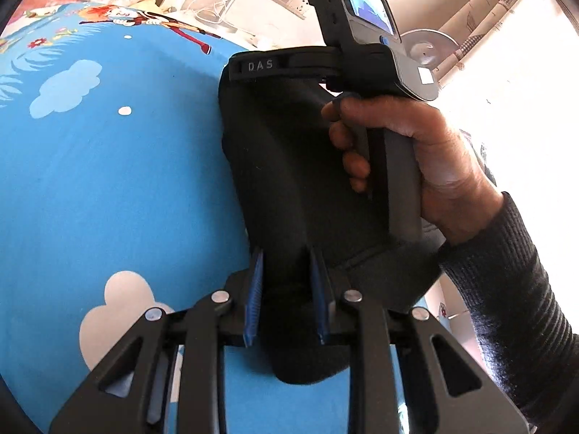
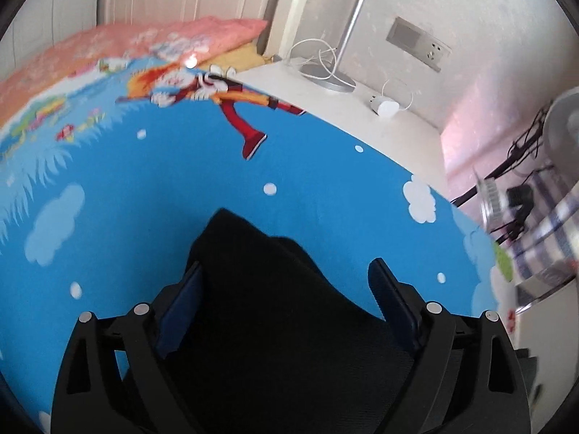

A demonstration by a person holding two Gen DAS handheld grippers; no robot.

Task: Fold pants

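- Bed sheet (image 1: 108, 181): blue, printed with white clouds and dots and a cartoon figure (image 2: 231, 97) at its far side; it covers the whole work surface in both views.
- Pants (image 1: 289, 181): black, lying in a folded bundle on the sheet; in the left wrist view they run from near the gripper away toward the far right, and in the right wrist view a peaked corner of the cloth (image 2: 260, 289) points to the far side.
- Left gripper (image 1: 287, 278): jaws narrow, blue pads close either side of a thick fold of the pants; the cloth fills the gap, but whether the pads actually press on it cannot be told.
- Right gripper (image 2: 286, 289): jaws wide apart over the pants; the left pad (image 2: 181, 307) sits against the edge of the cloth, the right pad (image 2: 391, 296) stands clear over bare sheet, so nothing is clamped.
- Right hand (image 1: 416, 166): seen in the left wrist view, in a dark ribbed sleeve (image 1: 506, 307), wrapped around that gripper's handle above the far end of the pants.
- Background: pink pillow (image 2: 144, 43) at the far left of the bed; white bedside table (image 2: 362, 115) with a lamp base and a charger at far right.
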